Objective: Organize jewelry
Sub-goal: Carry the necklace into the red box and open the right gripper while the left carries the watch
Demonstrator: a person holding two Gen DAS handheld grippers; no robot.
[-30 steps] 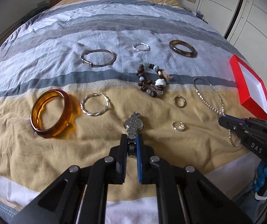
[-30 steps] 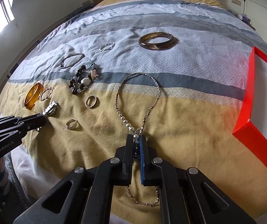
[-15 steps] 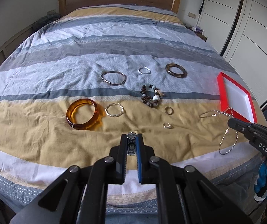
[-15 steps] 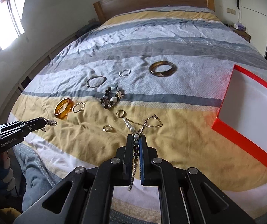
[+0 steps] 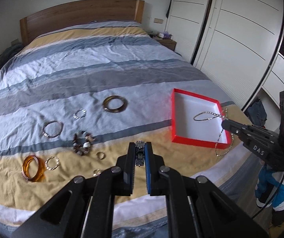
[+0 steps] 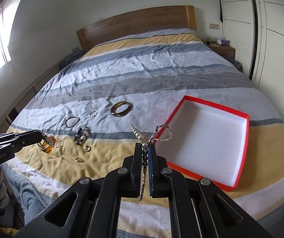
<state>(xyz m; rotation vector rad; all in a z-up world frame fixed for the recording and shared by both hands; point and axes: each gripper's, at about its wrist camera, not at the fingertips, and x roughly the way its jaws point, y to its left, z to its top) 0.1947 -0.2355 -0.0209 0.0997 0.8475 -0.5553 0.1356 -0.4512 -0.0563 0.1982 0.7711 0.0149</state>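
Observation:
My left gripper point(image 5: 139, 148) is shut on a metal watch point(image 5: 139, 154) and holds it in the air above the bed. My right gripper point(image 6: 145, 148) is shut on a silver and pearl necklace point(image 6: 153, 136), which hangs over the near left edge of the red box point(image 6: 245, 130). In the left wrist view the necklace point(image 5: 207, 116) dangles from the right gripper point(image 5: 224, 123) over the red box point(image 5: 173, 119). The left gripper also shows in the right wrist view point(image 6: 40, 135).
On the striped bedspread lie an amber bangle point(image 5: 32, 167), a twisted silver hoop point(image 5: 52, 163), a beaded bracelet point(image 5: 82, 142), two rings point(image 5: 100, 155), a silver bangle point(image 5: 52, 131), a small silver bracelet point(image 5: 80, 113) and a brown bangle point(image 5: 114, 104). Wardrobes point(image 5: 241, 29) stand at the right.
Both grippers have risen off the bed with their loads and moved right. The necklace now hangs over the red box. The watch has come off the bedspread.

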